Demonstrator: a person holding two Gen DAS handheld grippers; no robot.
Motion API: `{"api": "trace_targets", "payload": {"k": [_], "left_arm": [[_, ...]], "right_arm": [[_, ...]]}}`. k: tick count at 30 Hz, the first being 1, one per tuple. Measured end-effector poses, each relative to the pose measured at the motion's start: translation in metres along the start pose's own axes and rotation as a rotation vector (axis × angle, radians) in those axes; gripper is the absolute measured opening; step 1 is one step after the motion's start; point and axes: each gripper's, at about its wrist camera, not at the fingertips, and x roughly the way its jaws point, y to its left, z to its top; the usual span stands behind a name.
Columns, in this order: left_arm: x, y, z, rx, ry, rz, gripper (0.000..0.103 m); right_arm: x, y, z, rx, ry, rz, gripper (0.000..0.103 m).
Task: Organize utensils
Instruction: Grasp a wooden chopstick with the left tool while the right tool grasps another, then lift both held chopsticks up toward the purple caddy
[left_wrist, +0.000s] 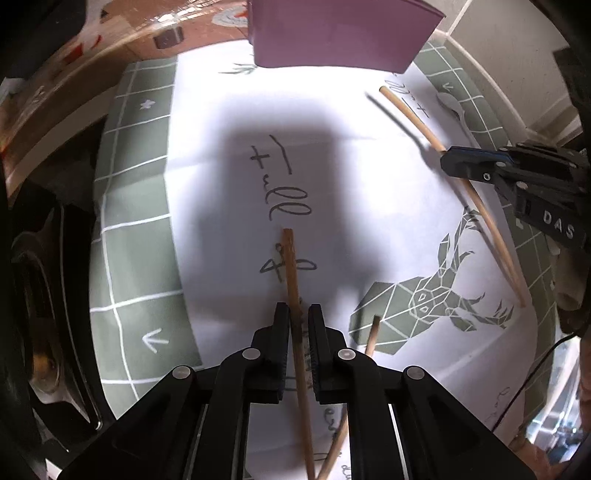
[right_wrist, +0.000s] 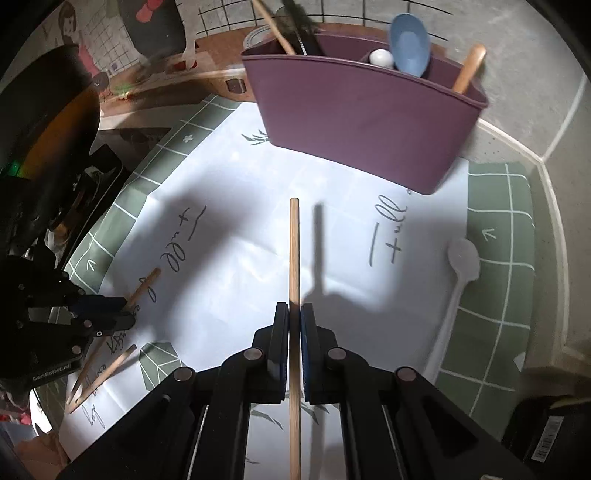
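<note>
Step in hand: chopstick collection. Right gripper (right_wrist: 294, 314) pinches one chopstick (right_wrist: 294, 251), raised, tip toward the purple caddy (right_wrist: 369, 122) at 12 o'clock. Left gripper (left_wrist: 297, 314) nearly pressed together around a second chopstick (left_wrist: 291, 273), contact unclear; third chopstick (left_wrist: 371, 338) lies at 5 o'clock. Next: lift and drop into a caddy compartment.

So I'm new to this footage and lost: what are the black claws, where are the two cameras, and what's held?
The black claws are handheld two-finger grippers, one in each of a person's hands, each carrying a fisheye camera that looks along its fingers. In the left view, the left gripper is closed on a wooden chopstick. In the right view, the right gripper is closed on another chopstick, aimed toward the purple utensil holder. On the printed tablecloth lie a white spoon and one more loose chopstick.
</note>
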Motion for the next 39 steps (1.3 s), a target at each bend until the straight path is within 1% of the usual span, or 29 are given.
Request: {"api": "trace_targets", "payload": {"k": [2,4,5,6,8,9,11,12,13,14,16,17,19,23,24,28,30,33,34,36,37,39], "left_arm": [[0.001,-0.002,0.005,0.01,0.027,0.002,0.011],[0.001,-0.005,0.006,0.027,0.028,0.021,0.009],[0.001,-0.007,0.006,0.033,0.016,0.037,0.006],[0.0,-0.011,0.004,0.039,-0.01,0.057,0.006],[0.0,-0.021,0.004,0.029,-0.071,0.056,0.006],[-0.005,-0.025,0.001,0.014,-0.113,0.032,0.006],[-0.023,-0.03,-0.004,-0.024,-0.197,-0.038,0.006],[-0.038,-0.033,-0.004,-0.043,-0.253,-0.074,0.006],[-0.05,-0.036,-0.003,-0.049,-0.299,-0.092,0.006],[-0.072,-0.041,-0.001,-0.05,-0.375,-0.103,0.006],[-0.105,-0.049,0.001,-0.029,-0.483,-0.108,0.006],[-0.13,-0.055,0.003,-0.01,-0.563,-0.106,0.006],[-0.166,-0.06,0.006,0.011,-0.677,-0.113,0.006],[-0.224,-0.07,0.019,0.018,-0.845,-0.176,0.006],[-0.236,-0.067,0.021,0.024,-0.875,-0.177,0.006],[-0.281,-0.062,0.032,0.035,-1.019,-0.139,0.006],[-0.296,-0.063,0.042,0.027,-1.107,-0.138,0.006],[-0.308,-0.066,0.054,0.027,-1.207,-0.135,0.006],[-0.311,-0.068,0.06,0.038,-1.246,-0.114,0.006],[-0.312,-0.074,0.071,0.052,-1.282,-0.052,0.006],[-0.311,-0.075,0.079,0.052,-1.283,-0.037,0.006],[-0.304,-0.072,0.091,0.031,-1.26,-0.036,0.006]], "right_arm": [[-0.002,-0.001,-0.001,0.004,-0.006,0.0,0.005],[-0.004,-0.001,-0.003,0.009,-0.013,-0.001,0.005],[-0.006,-0.001,-0.004,0.012,-0.018,-0.001,0.005],[-0.008,-0.001,-0.006,0.017,-0.023,0.0,0.005],[-0.015,-0.002,-0.009,0.031,-0.041,0.0,0.005],[-0.02,-0.002,-0.011,0.036,-0.054,-0.003,0.005],[-0.033,-0.001,-0.014,0.041,-0.084,-0.009,0.005],[-0.041,-0.001,-0.015,0.043,-0.101,-0.014,0.005],[-0.054,0.0,-0.016,0.047,-0.131,-0.021,0.005],[-0.063,0.0,-0.016,0.051,-0.151,-0.021,0.005],[-0.087,0.002,-0.014,0.06,-0.206,-0.025,0.005],[-0.104,0.003,-0.012,0.061,-0.246,-0.031,0.005],[-0.133,0.006,-0.006,0.062,-0.32,-0.042,0.005],[-0.197,0.017,0.013,0.039,-0.505,-0.068,0.005],[-0.212,0.02,0.019,0.034,-0.552,-0.078,0.005],[-0.255,0.03,0.041,0.015,-0.675,-0.118,0.005],[-0.269,0.035,0.053,0.0,-0.712,-0.142,0.005],[-0.28,0.035,0.07,-0.018,-0.737,-0.187,0.005],[-0.283,0.034,0.078,-0.022,-0.744,-0.201,0.005],[-0.286,0.033,0.086,-0.025,-0.754,-0.23,0.005],[-0.286,0.028,0.089,-0.024,-0.759,-0.234,0.005],[-0.285,0.016,0.096,-0.01,-0.755,-0.217,0.005]]}}
